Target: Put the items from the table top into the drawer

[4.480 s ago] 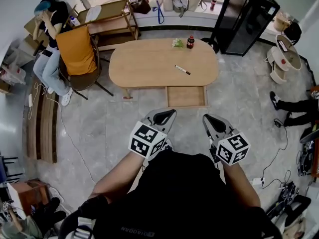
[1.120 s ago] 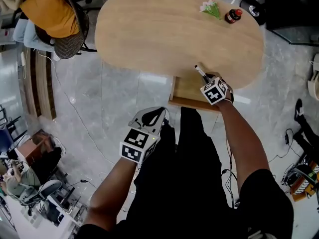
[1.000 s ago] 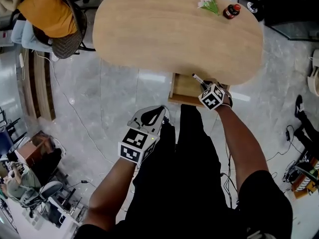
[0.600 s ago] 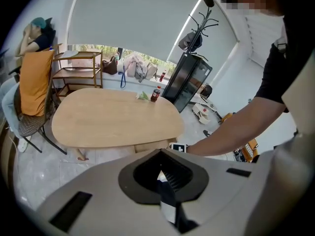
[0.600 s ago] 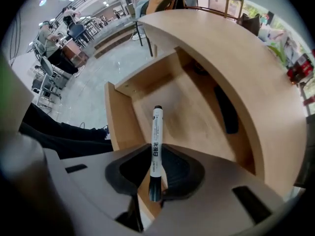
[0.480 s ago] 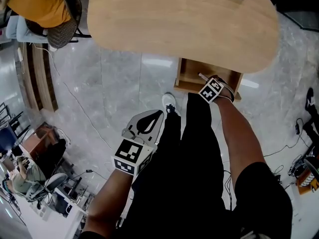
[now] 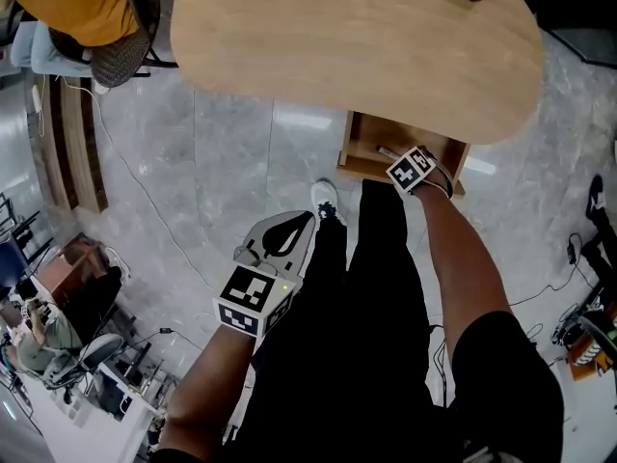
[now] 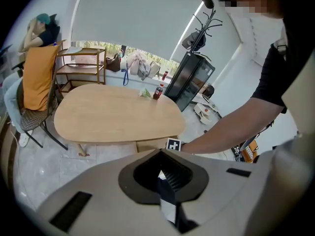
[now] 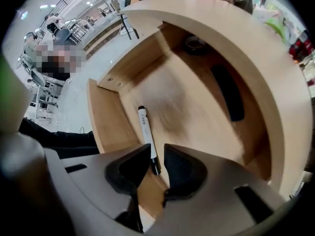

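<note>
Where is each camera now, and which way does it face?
Head view: on the person's head, steeply down at table and open drawer; arms, left gripper, right gripper show.
Left gripper view: on that gripper, across the table toward the bottle; shut jaws, right arm.
Right gripper view: on that gripper, down into the drawer at the marker; parted jaws.
Shared: head and right gripper views show the open drawer.

Grey marble floor, orange-draped chair, wooden shelf, black cabinet
</note>
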`<state>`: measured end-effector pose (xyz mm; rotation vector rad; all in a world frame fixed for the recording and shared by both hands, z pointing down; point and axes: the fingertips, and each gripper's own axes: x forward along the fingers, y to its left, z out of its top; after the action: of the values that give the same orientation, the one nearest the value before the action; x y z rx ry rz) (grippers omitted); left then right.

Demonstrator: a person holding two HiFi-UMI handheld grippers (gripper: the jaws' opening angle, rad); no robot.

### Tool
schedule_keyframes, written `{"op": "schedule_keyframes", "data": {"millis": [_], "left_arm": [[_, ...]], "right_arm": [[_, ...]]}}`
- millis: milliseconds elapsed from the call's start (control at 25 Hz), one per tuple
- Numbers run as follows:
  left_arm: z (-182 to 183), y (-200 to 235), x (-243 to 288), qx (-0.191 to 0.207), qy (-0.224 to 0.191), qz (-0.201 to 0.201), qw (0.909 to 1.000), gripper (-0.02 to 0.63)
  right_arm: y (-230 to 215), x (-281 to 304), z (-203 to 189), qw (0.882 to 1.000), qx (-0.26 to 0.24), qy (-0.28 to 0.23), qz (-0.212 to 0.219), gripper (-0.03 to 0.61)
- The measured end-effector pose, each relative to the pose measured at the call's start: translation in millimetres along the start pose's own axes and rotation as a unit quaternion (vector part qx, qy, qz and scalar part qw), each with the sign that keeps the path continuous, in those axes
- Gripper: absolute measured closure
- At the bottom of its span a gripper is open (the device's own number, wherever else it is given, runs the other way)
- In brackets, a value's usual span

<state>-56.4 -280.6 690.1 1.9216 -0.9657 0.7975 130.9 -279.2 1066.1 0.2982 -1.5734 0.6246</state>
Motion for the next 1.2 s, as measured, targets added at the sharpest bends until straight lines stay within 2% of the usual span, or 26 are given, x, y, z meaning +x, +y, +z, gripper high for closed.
{"op": "schedule_keyframes", "data": {"millis": [200, 400, 560, 680, 760, 880, 960, 1120, 1200], "left_arm": [[15, -6, -28, 0.013, -0.023, 0.001, 0.9996, 0.612], [35, -31, -69, 0.053, -0.052, -0.015, 0.9972, 0.612], [55, -44, -106, 0.085, -0.079, -0.026, 0.9929, 0.612], [70, -53, -134, 0.100, -0.100, -0.040, 0.9891, 0.612], [74, -62, -151, 0.112, -0.115, -0.054, 0.9855, 0.612], [74, -81, -173, 0.132, -0.142, -0.075, 0.9781, 0.612], [71, -94, -187, 0.141, -0.157, -0.088, 0.9735, 0.612], [58, -116, -209, 0.161, -0.167, -0.111, 0.9663, 0.612], [51, -128, -216, 0.177, -0.168, -0.120, 0.9624, 0.612]], "right_arm": [[16, -43, -2, 1.000, -0.019, -0.004, -0.015, 0.514], [38, -111, 0, 0.999, -0.019, -0.028, -0.034, 0.514], [51, -180, 14, 0.995, 0.030, -0.087, -0.044, 0.514], [66, -248, 31, 0.982, 0.082, -0.164, -0.050, 0.514], [83, -294, 38, 0.967, 0.115, -0.223, -0.051, 0.514], [113, -370, 42, 0.934, 0.160, -0.315, -0.058, 0.514], [137, -424, 38, 0.905, 0.185, -0.376, -0.067, 0.514], [189, -518, 23, 0.836, 0.231, -0.495, -0.060, 0.556], [212, -549, 13, 0.811, 0.238, -0.532, -0.052, 0.565]]}}
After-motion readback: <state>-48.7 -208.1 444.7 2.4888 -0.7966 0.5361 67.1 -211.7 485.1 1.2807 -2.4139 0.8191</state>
